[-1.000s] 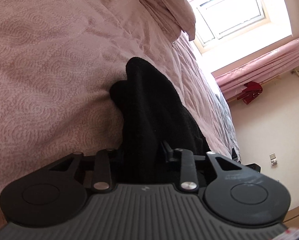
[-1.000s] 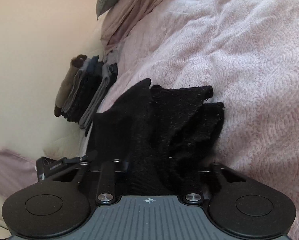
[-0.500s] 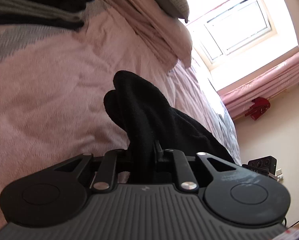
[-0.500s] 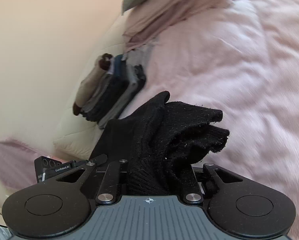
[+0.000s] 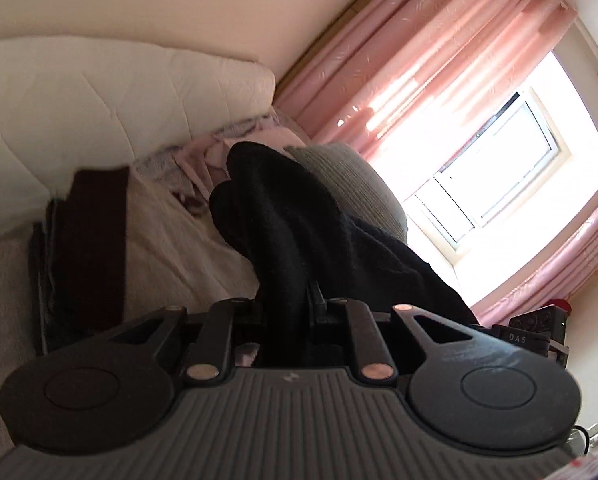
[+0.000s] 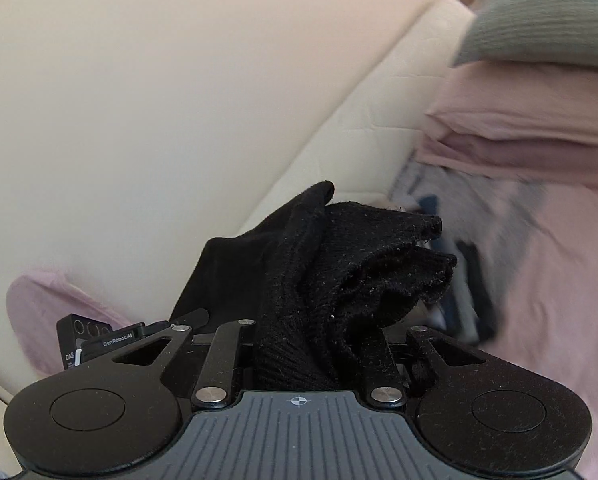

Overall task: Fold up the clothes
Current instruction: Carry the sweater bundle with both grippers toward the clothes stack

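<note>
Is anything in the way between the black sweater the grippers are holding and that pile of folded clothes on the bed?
Nothing visible is. Both grippers grip the black sweater, and the folded pile lies in plain view beside it with only bare bedcover between them.

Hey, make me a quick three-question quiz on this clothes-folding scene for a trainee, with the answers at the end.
1. True or false: the left claw is shut on the black knit garment.
2. Which does the right claw grip? A) the grey pillow B) the black knit garment C) the pink curtain
3. Fill in: in the left wrist view, the stack of folded clothes lies to the ____ of the held garment.

Key: 1 true. 2 B, the black knit garment, not the grey pillow or the pink curtain. 3 left.
</note>
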{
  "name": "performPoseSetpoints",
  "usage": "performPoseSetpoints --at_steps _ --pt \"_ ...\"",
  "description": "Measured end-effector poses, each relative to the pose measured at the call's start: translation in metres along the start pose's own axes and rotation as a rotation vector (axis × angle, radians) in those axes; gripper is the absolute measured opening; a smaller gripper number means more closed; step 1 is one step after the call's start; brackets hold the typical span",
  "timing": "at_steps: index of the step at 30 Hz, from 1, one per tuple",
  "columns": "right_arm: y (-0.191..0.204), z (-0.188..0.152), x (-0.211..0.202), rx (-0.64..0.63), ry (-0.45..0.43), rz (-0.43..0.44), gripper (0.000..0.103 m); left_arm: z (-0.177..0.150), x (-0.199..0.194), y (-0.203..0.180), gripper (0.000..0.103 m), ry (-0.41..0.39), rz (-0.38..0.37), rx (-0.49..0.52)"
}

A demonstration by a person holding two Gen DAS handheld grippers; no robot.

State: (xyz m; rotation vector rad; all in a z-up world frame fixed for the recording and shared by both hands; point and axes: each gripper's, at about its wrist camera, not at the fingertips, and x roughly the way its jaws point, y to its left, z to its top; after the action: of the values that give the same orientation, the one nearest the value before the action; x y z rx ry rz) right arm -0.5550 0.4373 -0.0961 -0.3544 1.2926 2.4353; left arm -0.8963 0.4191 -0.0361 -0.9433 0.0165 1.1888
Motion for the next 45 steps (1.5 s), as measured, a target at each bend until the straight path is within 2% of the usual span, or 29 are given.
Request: performPoseSetpoints --at_steps 4,8,13,15,18,21,22,23,26,27,28,29,31,33,35,37,38,39,41,45 --pt "-0.005 0.045 0.076 -0.010 0.038 0.006 0.016 0.053 0.021 0.037 0.013 -0.033 0.050 -0.019" --pt "-0.021 0.061 0.127 0.006 0.076 -0.016 0.016 0.077 0.046 0.076 0.013 -0.018 0.091 -0.059" --pt "-0.053 0.060 0.158 0.028 0.117 -0.039 0.016 0.072 0.075 0.112 0.012 0.029 0.104 -0.104" --pt "-0.068 0.059 0.170 0.038 0.121 -0.049 0.016 0.061 0.075 0.124 0.012 0.038 0.107 -0.116" --pt "-0.084 0.052 0.179 0.029 0.111 -0.062 0.017 0.054 0.084 0.135 0.013 0.032 0.110 -0.091" --pt "-0.094 0.041 0.184 -0.010 0.094 -0.157 0.030 0.047 0.089 0.146 0.018 0.023 0.092 -0.068" --pt "-0.096 0.039 0.184 -0.020 0.079 -0.186 0.041 0.045 0.090 0.150 0.020 0.022 0.089 -0.073" --pt "-0.097 0.037 0.179 -0.022 0.049 -0.194 0.043 0.042 0.089 0.152 0.022 0.014 0.087 -0.079" --pt "-0.102 0.039 0.164 0.059 -0.042 -0.106 0.043 0.042 0.082 0.155 0.025 -0.018 0.081 -0.105" --pt "-0.104 0.041 0.163 0.079 -0.053 -0.091 0.043 0.044 0.079 0.157 0.025 -0.026 0.071 -0.127" --pt "-0.105 0.044 0.165 0.070 -0.049 -0.115 0.043 0.046 0.077 0.159 0.025 -0.039 0.072 -0.143" --pt "-0.102 0.045 0.170 0.038 -0.031 -0.199 0.043 0.049 0.075 0.159 0.025 -0.052 0.083 -0.146" --pt "-0.091 0.046 0.179 -0.068 -0.011 -0.417 0.043 0.055 0.071 0.158 0.026 -0.067 0.156 -0.145" --pt "-0.069 0.043 0.176 -0.173 -0.088 -0.545 0.048 0.061 0.062 0.149 0.026 -0.095 0.223 -0.122" --pt "-0.037 0.040 0.175 -0.330 -0.179 -0.653 0.050 0.070 0.053 0.125 0.025 -0.130 0.302 -0.038" --pt "-0.013 0.040 0.177 -0.418 -0.243 -0.626 0.050 0.079 0.052 0.096 0.025 -0.160 0.339 0.015" --pt "-0.003 0.039 0.180 -0.442 -0.250 -0.580 0.050 0.081 0.055 0.082 0.025 -0.177 0.316 0.036" --pt "0.003 0.039 0.187 -0.449 -0.236 -0.552 0.050 0.082 0.060 0.070 0.025 -0.183 0.302 0.056" --pt "0.007 0.036 0.206 -0.446 -0.201 -0.532 0.050 0.081 0.081 0.051 0.026 -0.158 0.323 0.108" --pt "-0.003 0.018 0.246 -0.426 -0.112 -0.555 0.050 0.067 0.132 0.071 0.024 -0.094 0.428 0.090"
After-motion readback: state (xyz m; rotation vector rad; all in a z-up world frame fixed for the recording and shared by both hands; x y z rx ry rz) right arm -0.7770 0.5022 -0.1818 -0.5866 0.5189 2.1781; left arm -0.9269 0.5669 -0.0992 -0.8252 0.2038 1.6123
